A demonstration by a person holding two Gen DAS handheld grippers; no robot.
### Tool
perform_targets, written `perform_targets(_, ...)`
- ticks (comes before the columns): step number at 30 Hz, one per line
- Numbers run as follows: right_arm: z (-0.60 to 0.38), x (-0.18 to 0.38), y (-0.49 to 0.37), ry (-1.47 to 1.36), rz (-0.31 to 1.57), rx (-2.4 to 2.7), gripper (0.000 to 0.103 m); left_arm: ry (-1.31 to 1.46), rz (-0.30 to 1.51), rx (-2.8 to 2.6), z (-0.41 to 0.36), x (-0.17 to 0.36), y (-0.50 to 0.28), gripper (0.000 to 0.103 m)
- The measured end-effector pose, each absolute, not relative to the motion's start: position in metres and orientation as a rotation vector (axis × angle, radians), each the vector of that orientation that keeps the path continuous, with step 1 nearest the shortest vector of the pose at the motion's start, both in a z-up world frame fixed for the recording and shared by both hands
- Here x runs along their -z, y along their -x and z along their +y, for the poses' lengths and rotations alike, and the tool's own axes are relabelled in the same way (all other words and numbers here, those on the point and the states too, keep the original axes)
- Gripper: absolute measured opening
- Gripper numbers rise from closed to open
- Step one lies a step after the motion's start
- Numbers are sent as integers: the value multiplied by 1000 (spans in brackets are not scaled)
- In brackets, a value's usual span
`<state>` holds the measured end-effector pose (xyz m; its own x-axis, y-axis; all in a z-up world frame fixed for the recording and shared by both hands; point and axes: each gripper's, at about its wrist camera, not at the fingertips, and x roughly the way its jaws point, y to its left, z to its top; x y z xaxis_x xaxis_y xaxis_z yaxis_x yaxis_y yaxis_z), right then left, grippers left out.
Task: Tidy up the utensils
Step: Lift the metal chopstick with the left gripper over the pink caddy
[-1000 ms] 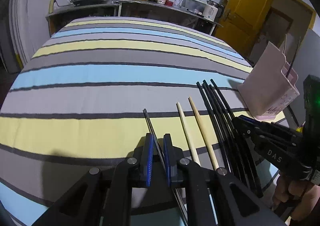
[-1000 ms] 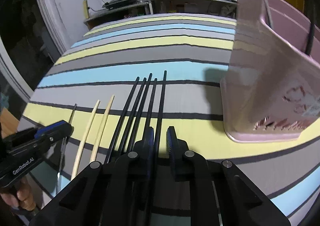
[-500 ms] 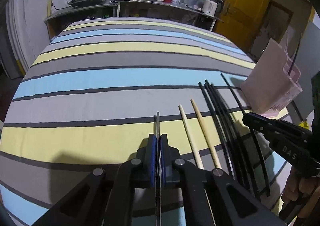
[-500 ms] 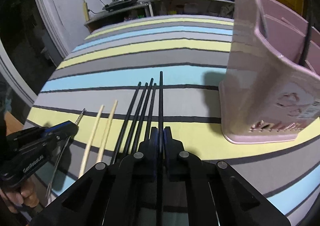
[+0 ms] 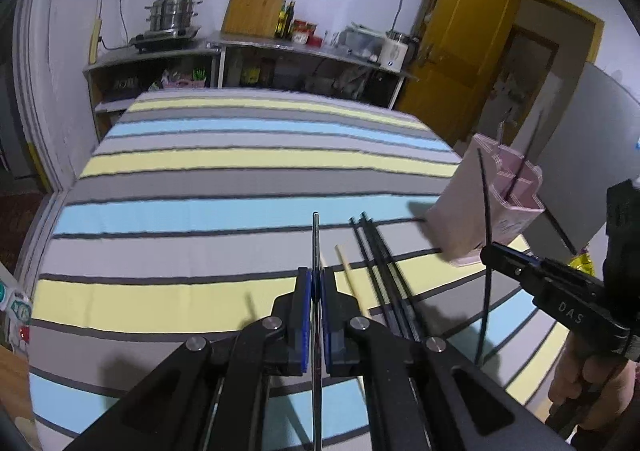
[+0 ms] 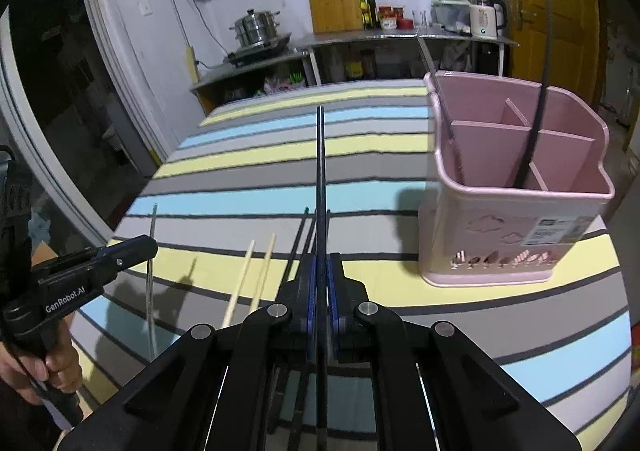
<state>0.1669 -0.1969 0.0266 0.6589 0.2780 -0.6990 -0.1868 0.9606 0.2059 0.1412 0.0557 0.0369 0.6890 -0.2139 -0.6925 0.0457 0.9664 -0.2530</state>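
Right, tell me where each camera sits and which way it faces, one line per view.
Left wrist: sits on the left gripper, faces along its fingers over the striped table; right gripper shows.
Right wrist: sits on the right gripper, faces the pink holder; left gripper and hand show.
Shared: table, holder, wooden chopsticks, each gripper shut on one chopstick.

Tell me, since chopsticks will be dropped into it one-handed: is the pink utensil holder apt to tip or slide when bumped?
Probably somewhat. The pink utensil holder looks like thin plastic, stands taller than its base is wide, and holds only a black chopstick and one thin utensil, so it is likely light. On the striped tablecloth it may slide or rock before tipping.
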Motion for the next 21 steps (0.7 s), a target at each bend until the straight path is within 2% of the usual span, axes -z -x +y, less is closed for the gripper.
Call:
perform_targets(13, -214, -71, -133, -158, 704, -235, 6, 236, 712, 218, 48, -94, -115, 4)
perform_targets(21, -226, -81, -121, -186, 679, -222, 6, 254, 712, 262, 36, -103, -115, 4)
